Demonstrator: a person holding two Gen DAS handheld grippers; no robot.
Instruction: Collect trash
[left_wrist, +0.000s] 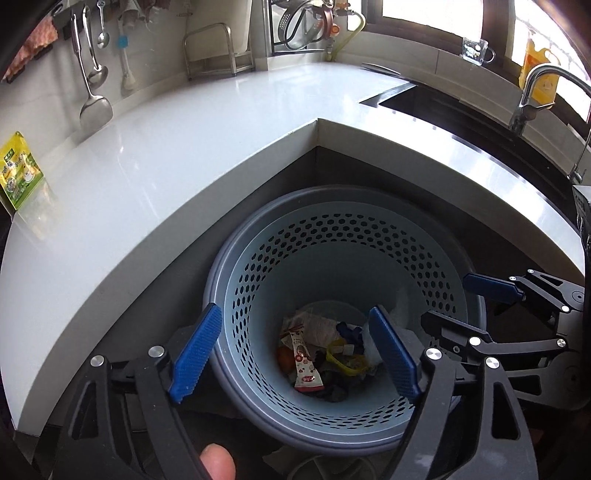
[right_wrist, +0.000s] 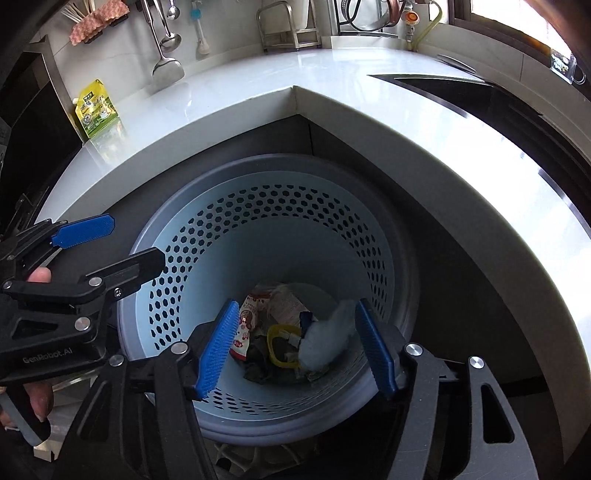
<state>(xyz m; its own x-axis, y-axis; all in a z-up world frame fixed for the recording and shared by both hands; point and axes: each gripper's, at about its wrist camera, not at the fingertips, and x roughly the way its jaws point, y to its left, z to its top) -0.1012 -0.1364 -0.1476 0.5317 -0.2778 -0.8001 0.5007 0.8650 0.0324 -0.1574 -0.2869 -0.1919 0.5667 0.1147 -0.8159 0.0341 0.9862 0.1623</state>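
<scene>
A pale blue perforated trash bin (left_wrist: 332, 236) (right_wrist: 280, 221) stands on the floor in the inner corner of the counter. Its bottom holds trash (left_wrist: 321, 354) (right_wrist: 280, 332): a red-and-white wrapper, a yellow ring, dark scraps and a white crumpled tissue (right_wrist: 325, 343). My left gripper (left_wrist: 295, 354) is open and empty above the bin's near rim. My right gripper (right_wrist: 295, 347) is open and empty above the bin; it also shows at the right of the left wrist view (left_wrist: 458, 299). The left gripper also shows at the left of the right wrist view (right_wrist: 129, 243).
An L-shaped white counter (left_wrist: 166, 147) (right_wrist: 424, 122) wraps around the bin. A green-and-yellow pouch (left_wrist: 20, 170) (right_wrist: 98, 109) stands at its left end. A dark sink (left_wrist: 461, 110) with a faucet (left_wrist: 535, 92) is at the right. Utensils (left_wrist: 92, 74) hang on the wall.
</scene>
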